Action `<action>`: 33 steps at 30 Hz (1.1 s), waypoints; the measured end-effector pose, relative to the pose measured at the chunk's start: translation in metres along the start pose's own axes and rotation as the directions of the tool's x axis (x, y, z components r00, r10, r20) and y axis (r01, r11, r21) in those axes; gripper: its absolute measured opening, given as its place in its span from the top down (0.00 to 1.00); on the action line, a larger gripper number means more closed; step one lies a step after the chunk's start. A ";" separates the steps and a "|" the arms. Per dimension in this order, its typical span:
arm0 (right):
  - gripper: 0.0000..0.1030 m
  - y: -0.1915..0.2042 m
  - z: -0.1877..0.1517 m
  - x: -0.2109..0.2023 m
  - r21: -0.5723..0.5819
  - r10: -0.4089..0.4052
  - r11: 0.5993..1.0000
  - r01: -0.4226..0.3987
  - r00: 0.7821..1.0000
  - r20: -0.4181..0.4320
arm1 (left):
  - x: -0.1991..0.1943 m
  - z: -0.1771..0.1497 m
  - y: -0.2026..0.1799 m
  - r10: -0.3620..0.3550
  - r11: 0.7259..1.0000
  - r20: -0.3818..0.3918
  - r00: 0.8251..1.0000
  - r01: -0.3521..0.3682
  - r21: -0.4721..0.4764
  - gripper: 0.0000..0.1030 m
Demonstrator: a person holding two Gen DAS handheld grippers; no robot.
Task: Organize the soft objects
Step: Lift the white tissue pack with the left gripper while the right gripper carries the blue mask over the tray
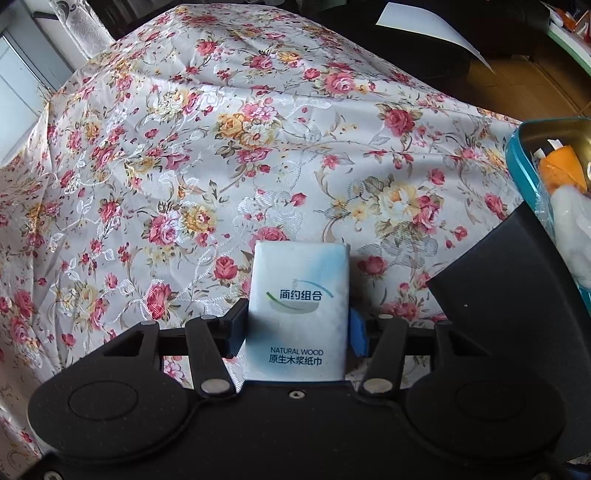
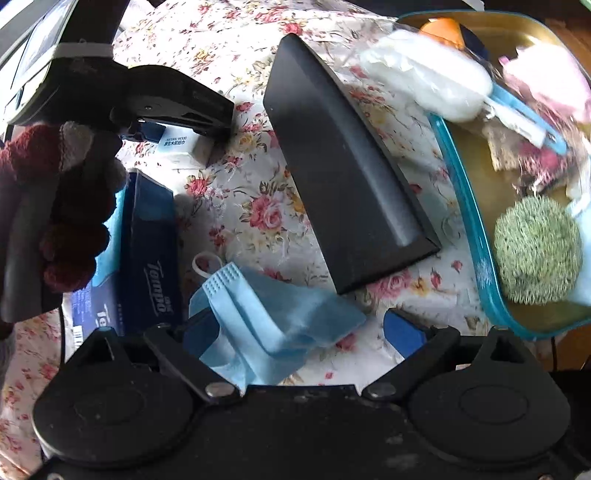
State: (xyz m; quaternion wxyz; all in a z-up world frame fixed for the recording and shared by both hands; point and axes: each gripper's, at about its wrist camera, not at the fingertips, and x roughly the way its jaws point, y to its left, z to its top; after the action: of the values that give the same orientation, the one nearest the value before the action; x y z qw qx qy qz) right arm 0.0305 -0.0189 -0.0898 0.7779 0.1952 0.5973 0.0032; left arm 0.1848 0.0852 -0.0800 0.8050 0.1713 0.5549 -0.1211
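Tissue pack (image 1: 298,312), white with blue print, sits clamped between the left gripper (image 1: 298,325) pads, held above the floral tablecloth (image 1: 207,155); the same pack shows small at far left in the right wrist view (image 2: 177,142), under the left gripper (image 2: 173,125). Person's hand in a dark red knit glove (image 2: 55,206) grips that tool.

Right gripper (image 2: 299,328) has its jaws spread wide, pads not pressing on anything. Blue face mask (image 2: 266,321) lies crumpled on the cloth between them, its near left part touching or just beside the left pad, hard to say which. White ear loop (image 2: 205,264) sticks out on the far left side of the mask.

Dark blue Tempo tissue box (image 2: 151,266) lies just left of the mask, partly under the gloved hand. Black wedge-shaped flat object (image 2: 347,177) lies on the cloth right beyond the mask, between the mask and the teal-rimmed tin (image 2: 461,206) at right. Tin edge also shows at the right of the left wrist view (image 1: 517,162).

Inside the tin: green fuzzy ball (image 2: 535,251) near, white padded item (image 2: 424,74) overhanging the far left rim, orange piece (image 2: 443,27) at far end, pink stuff (image 2: 546,88) at far right, all blurred. Black wedge (image 1: 509,273) appears again at right in the left wrist view, next to the tin.
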 end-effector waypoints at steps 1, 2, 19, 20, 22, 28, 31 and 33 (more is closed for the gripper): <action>0.15 0.001 0.000 -0.002 -0.012 -0.010 1.000 0.010 1.000 0.008 | 0.000 -0.001 0.000 -0.003 1.000 0.004 1.000 0.003 -0.005 0.49; 0.27 0.004 -0.001 -0.002 -0.033 -0.018 0.999 0.019 1.000 0.018 | 0.000 -0.001 0.000 -0.005 1.000 0.008 1.000 0.006 -0.009 0.49; 0.62 0.002 -0.006 -0.028 -0.071 0.093 0.994 -0.088 0.994 0.064 | -0.024 -0.001 0.008 -0.017 0.994 0.060 0.998 0.023 -0.106 0.52; 0.62 0.002 -0.006 -0.031 -0.075 0.098 0.993 -0.093 0.993 0.070 | -0.030 -0.001 0.009 -0.013 0.994 0.068 0.998 0.020 -0.107 0.52; 0.62 0.002 -0.007 -0.034 -0.080 0.113 0.991 -0.106 0.991 0.079 | -0.040 -0.002 0.011 -0.006 0.993 0.080 0.997 0.016 -0.115 0.52; 0.62 0.004 -0.013 -0.049 -0.118 0.156 0.983 -0.143 0.981 0.118 | -0.078 -0.010 0.015 -0.001 0.989 0.121 0.993 0.019 -0.145 0.52; 0.62 0.004 -0.016 -0.057 -0.133 0.173 0.979 -0.155 0.975 0.137 | -0.097 -0.018 0.016 -0.005 0.987 0.136 0.991 0.027 -0.161 0.52; 0.62 0.003 -0.018 -0.062 -0.139 0.181 0.977 -0.161 0.973 0.145 | -0.109 -0.023 0.018 -0.010 0.983 0.143 0.990 0.035 -0.179 0.51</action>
State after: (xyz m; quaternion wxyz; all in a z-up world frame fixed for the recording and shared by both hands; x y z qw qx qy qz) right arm -0.0032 -0.0257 -0.0352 0.8302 0.1960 0.5136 0.0927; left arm 0.1334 0.1113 0.0172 0.8531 0.0820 0.5071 -0.0910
